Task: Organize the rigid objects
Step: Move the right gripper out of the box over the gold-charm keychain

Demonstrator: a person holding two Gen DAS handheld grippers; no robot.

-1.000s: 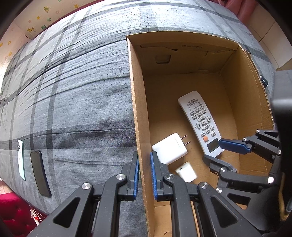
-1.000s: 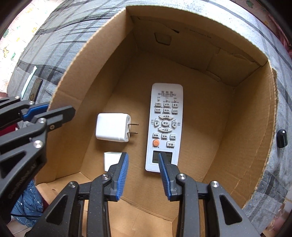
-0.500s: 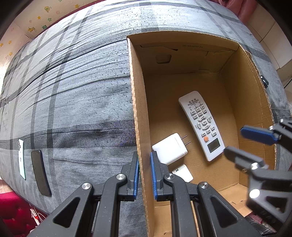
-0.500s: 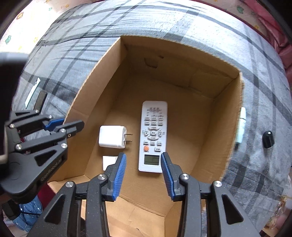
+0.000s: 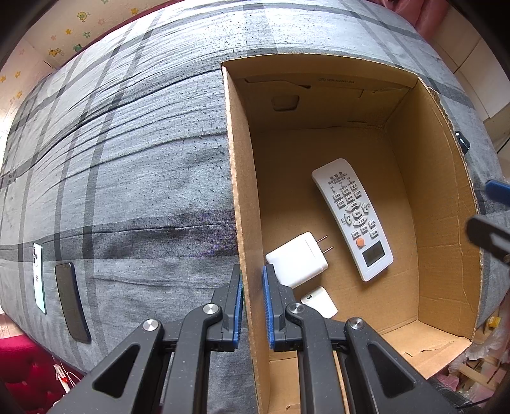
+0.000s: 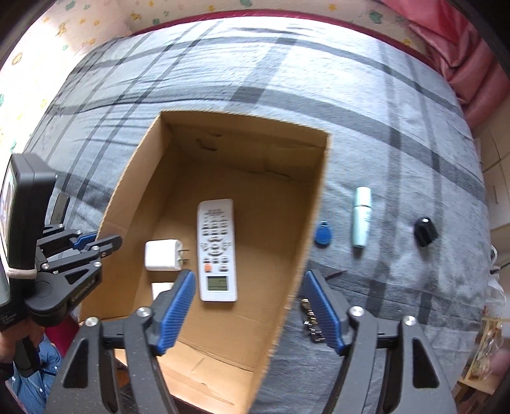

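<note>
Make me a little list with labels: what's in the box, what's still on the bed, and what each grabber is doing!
in box: remote control, white charger plug, small white adapter
on bed: blue key fob, pale tube, black cap, two phones
left gripper: clamped on cardboard box wall
right gripper: empty, jaws just opened wide, above box edge

Grey plaid bedcover (image 6: 318, 95) below star-patterned wallpaper (image 6: 79, 25) and pink curtain (image 6: 462, 47)
</note>
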